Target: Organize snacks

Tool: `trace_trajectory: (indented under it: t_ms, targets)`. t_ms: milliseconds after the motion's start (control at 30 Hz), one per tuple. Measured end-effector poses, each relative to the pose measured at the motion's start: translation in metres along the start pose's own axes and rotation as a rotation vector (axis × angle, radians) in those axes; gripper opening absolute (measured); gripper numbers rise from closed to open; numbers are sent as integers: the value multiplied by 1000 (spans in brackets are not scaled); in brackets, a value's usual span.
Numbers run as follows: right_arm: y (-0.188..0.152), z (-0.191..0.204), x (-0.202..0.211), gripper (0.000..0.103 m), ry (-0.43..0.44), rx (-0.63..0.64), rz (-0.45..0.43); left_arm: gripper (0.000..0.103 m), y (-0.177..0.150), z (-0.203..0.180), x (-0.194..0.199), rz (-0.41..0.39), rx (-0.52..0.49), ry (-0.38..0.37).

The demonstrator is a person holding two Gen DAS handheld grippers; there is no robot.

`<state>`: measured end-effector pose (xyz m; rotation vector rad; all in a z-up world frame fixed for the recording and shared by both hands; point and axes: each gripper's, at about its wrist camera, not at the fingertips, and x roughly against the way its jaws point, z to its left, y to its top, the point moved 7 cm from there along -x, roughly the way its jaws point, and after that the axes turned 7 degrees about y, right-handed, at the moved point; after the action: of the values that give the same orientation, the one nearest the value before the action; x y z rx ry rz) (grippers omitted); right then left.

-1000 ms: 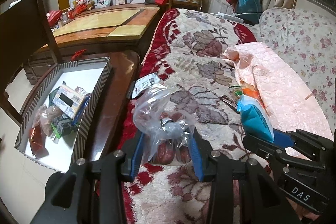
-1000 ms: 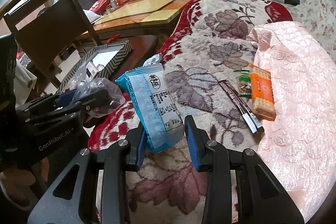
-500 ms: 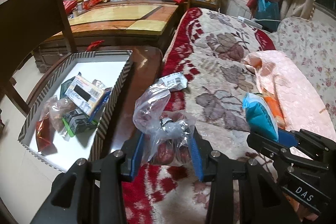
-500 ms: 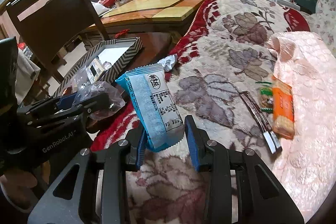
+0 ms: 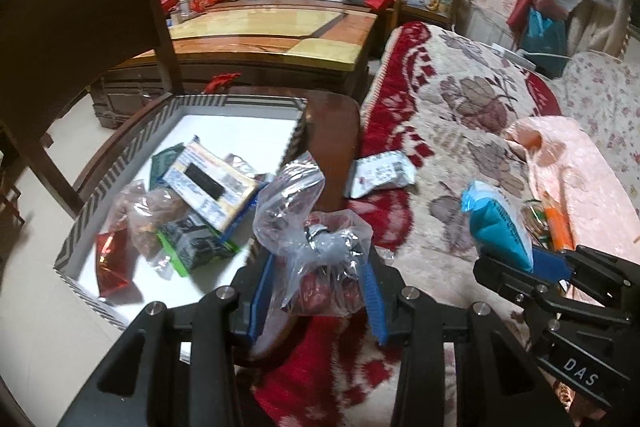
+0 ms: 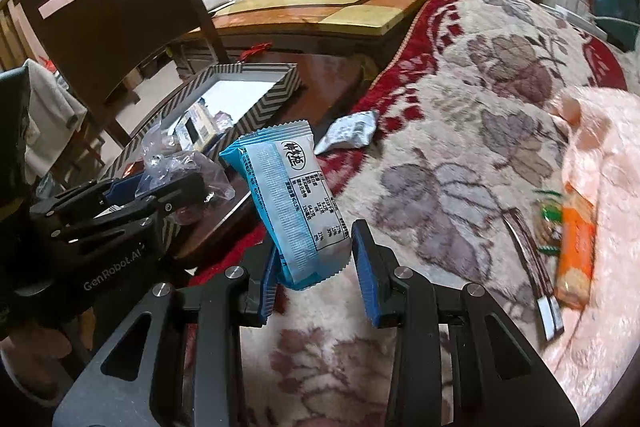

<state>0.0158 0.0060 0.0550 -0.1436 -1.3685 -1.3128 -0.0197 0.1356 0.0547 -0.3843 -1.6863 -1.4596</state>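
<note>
The left gripper [image 5: 318,291] is clamped on a knotted clear plastic bag [image 5: 316,227] of dark red fruit, its blue pads pressing the bag's lower bulge from both sides while the loose top flares up above the knot. The right gripper [image 6: 316,271] pinches a blue-and-white snack packet [image 6: 286,203] by its lower end, so the packet stands nearly upright with its long axis running up and away from the jaws; both pairs of jaws sit partly closed, each filled by what it carries.

The target looks to be the striped-rim box [image 5: 160,111] on the dark wooden side table [image 5: 332,123], already holding several packets. It lies ahead and to the left of both grippers. The left gripper is the nearer one: its bag hangs about over the box's near right corner, while the right gripper hangs over the floral blanket [image 6: 460,155], beside and to the right of the left one, with the table edge between it and the box.

A silver packet [image 6: 352,131], an orange cracker pack [image 6: 576,247] and a dark stick packet [image 6: 532,259] lie on the bedding, not yet collected.
</note>
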Motion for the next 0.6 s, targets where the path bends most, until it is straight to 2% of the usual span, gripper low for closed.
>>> trace_trajectory:
  t_ms: [233, 600]
  targets:
    - [22, 22, -26, 33, 37, 43, 25, 43, 7, 30, -10, 9, 47, 37]
    - [51, 71, -65, 33, 114, 128, 52, 43, 7, 101, -29, 55, 164, 112]
